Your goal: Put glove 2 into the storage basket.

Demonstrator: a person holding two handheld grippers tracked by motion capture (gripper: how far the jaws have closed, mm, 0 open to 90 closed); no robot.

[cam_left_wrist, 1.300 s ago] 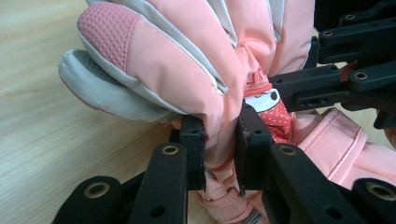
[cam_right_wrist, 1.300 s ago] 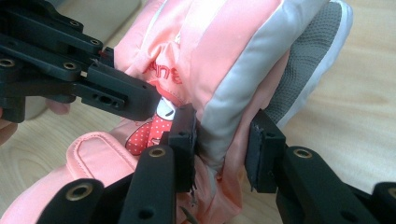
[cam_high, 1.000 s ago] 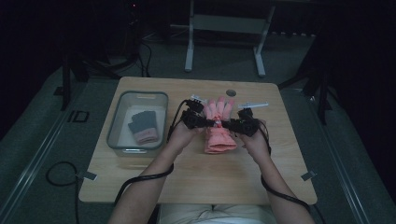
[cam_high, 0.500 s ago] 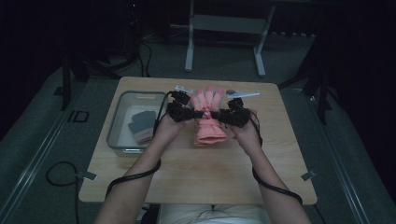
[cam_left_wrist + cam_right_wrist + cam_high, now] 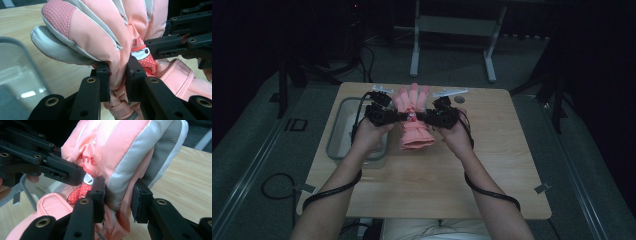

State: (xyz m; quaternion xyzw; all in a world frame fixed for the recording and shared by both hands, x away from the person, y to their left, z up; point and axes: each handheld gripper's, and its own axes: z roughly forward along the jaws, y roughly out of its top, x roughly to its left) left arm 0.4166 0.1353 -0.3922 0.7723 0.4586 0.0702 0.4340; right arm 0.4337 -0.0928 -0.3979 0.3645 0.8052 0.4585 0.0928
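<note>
A pink padded glove with white trim is held over the middle of the table, fingers pointing away from the person. My left gripper grips it from the left and my right gripper from the right, both at the wrist part. In the left gripper view the jaws of the left gripper pinch a fold of the glove, and the right gripper shows beyond it. In the right gripper view the right gripper clamps the glove's white-edged side, with the left gripper opposite.
A clear plastic bin stands at the table's left, partly under the left hand, and its rim shows close in the left gripper view. Bare wooden tabletop lies near the person. A metal stand is on the floor beyond the table.
Both hands have moved away from the person toward the table's far edge and carried the glove along between the two grippers. Both grips stay shut.
</note>
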